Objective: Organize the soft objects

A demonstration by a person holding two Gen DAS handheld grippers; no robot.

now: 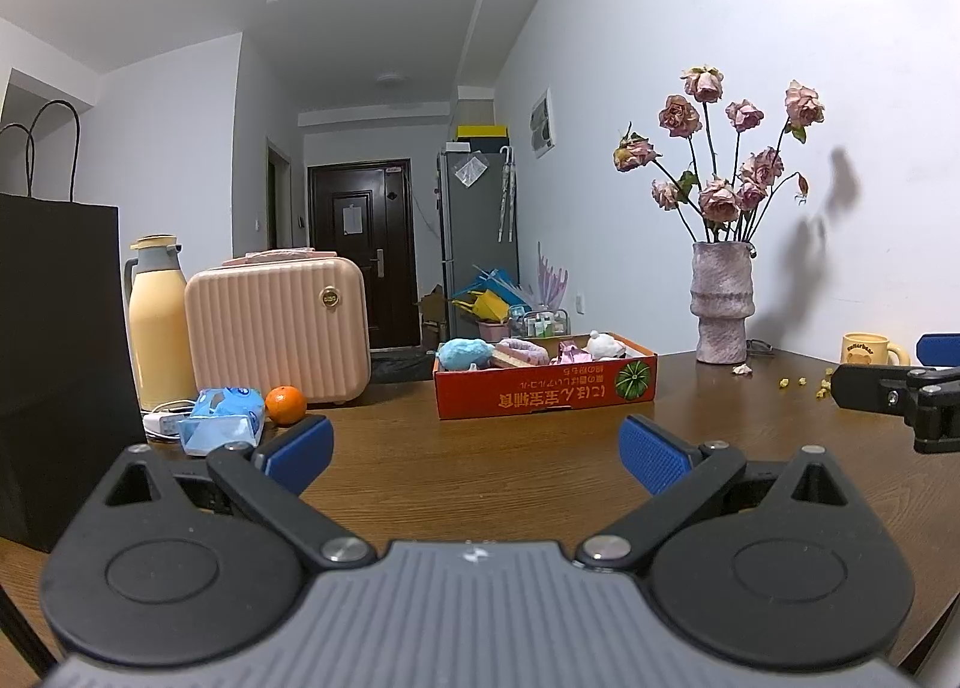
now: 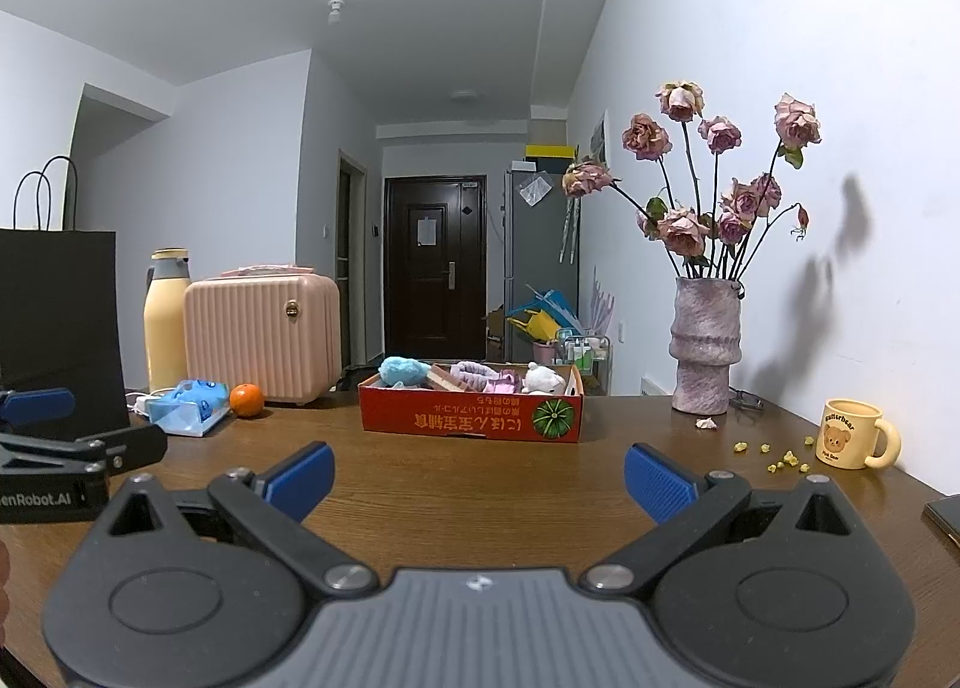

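Two grippers held wide apart and empty above a wooden table, facing a red box of soft toys.

Two risks stand out, taken from left to right. At far left a black paper bag (image 2: 57, 322), a yellow flask (image 2: 166, 322), a pink case (image 2: 262, 337), a blue tissue pack (image 2: 189, 407) and an orange (image 2: 246, 400) crowd the table (image 2: 480, 478); a wide swing of the left gripper (image 1: 477, 451) could knock them, and the orange would likely roll. In the middle, the red box (image 2: 471, 415) already holds the blue plush (image 2: 402, 371), the pink pieces and the white bear (image 2: 543, 379), all well apart from both tools. To the right, the right gripper (image 2: 479, 475) could tip the tall vase of dried roses (image 2: 705, 346) or strike the yellow mug (image 2: 849, 434).
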